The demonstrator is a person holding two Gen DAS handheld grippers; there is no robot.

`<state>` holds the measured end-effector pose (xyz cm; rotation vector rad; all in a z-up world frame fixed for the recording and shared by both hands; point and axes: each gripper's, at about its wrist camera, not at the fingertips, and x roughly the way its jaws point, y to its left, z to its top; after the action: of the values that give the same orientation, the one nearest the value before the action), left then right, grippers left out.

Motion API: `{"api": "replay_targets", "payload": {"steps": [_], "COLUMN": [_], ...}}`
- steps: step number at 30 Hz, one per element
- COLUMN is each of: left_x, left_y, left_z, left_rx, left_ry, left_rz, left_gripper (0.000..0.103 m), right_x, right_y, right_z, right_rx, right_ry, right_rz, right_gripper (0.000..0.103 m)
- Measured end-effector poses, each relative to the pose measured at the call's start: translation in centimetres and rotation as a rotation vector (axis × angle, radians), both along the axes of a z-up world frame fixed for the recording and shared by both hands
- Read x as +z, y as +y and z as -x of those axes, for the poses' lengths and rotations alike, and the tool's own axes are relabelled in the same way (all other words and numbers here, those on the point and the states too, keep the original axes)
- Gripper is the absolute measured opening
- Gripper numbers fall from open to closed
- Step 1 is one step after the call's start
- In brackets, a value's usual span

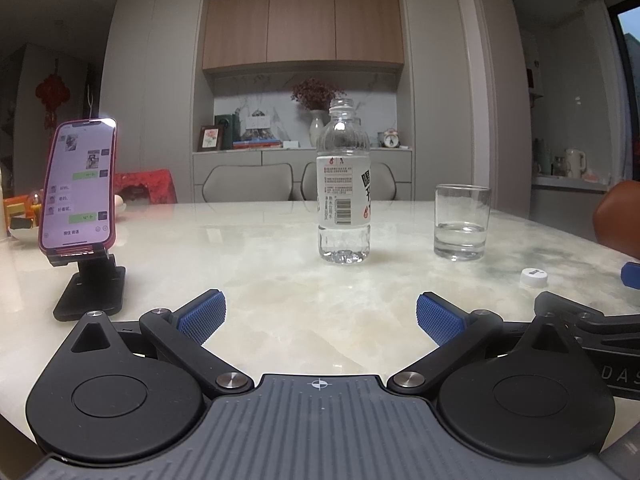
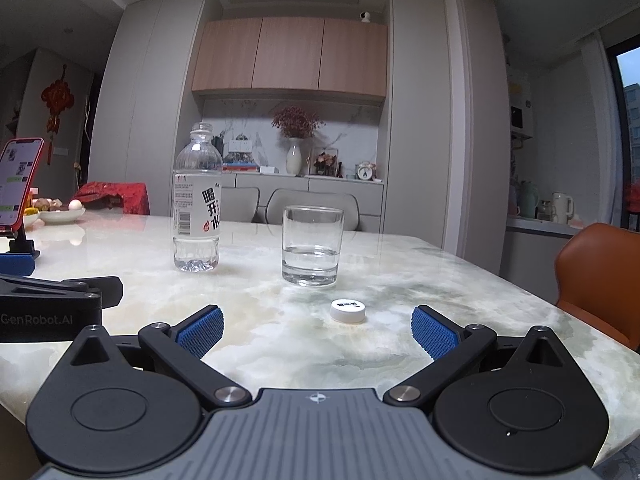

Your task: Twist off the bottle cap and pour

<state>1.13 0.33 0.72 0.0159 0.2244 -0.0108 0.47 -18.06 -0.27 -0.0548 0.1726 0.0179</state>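
A clear plastic bottle (image 1: 344, 184) with a white label stands upright and uncapped on the marble table, a little water at its bottom; it also shows in the right wrist view (image 2: 197, 200). A glass (image 1: 461, 222) with some water stands to its right, also seen in the right wrist view (image 2: 312, 246). The white cap (image 2: 348, 311) lies on the table in front of the glass, also in the left wrist view (image 1: 534, 278). My left gripper (image 1: 320, 316) is open and empty, well short of the bottle. My right gripper (image 2: 318, 330) is open and empty, just behind the cap.
A phone in a red case (image 1: 80, 184) stands on a black stand at the table's left. Plates of food (image 2: 60, 210) and a red cloth (image 2: 114, 196) are at the far left. An orange chair (image 2: 600, 276) stands at the table's right edge. Grey chairs (image 2: 312, 204) stand behind the table.
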Motion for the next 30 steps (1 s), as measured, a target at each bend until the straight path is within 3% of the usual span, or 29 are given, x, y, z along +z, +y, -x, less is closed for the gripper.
{"api": "replay_targets", "payload": {"steps": [10,23,28,30], "left_x": [1.7,4.0,4.4,4.5], "left_y": [0.3,-0.7,-1.1,-1.2], "left_z": [-0.9,-4.6,-5.7,-6.2], "left_rx": [-0.005,-0.049,-0.059,-0.061], "left_ry": [0.003,0.011,0.012,0.018], "left_rz": [-0.014,-0.063,-0.081,-0.082], "left_gripper": [0.103,0.103,0.103,0.103], "right_x": [2.1,3.8,4.2,4.1], "right_y": [0.4,-1.0,-1.7,-2.1], "right_z": [-0.9,-4.2,-6.4,-7.3], "right_rx": [0.058,0.038,0.054,0.051], "right_ry": [0.061,0.145,0.225,0.266], "right_rz": [0.034,0.015,0.015,0.009], "right_gripper": [0.103,0.103,0.090,0.090]}}
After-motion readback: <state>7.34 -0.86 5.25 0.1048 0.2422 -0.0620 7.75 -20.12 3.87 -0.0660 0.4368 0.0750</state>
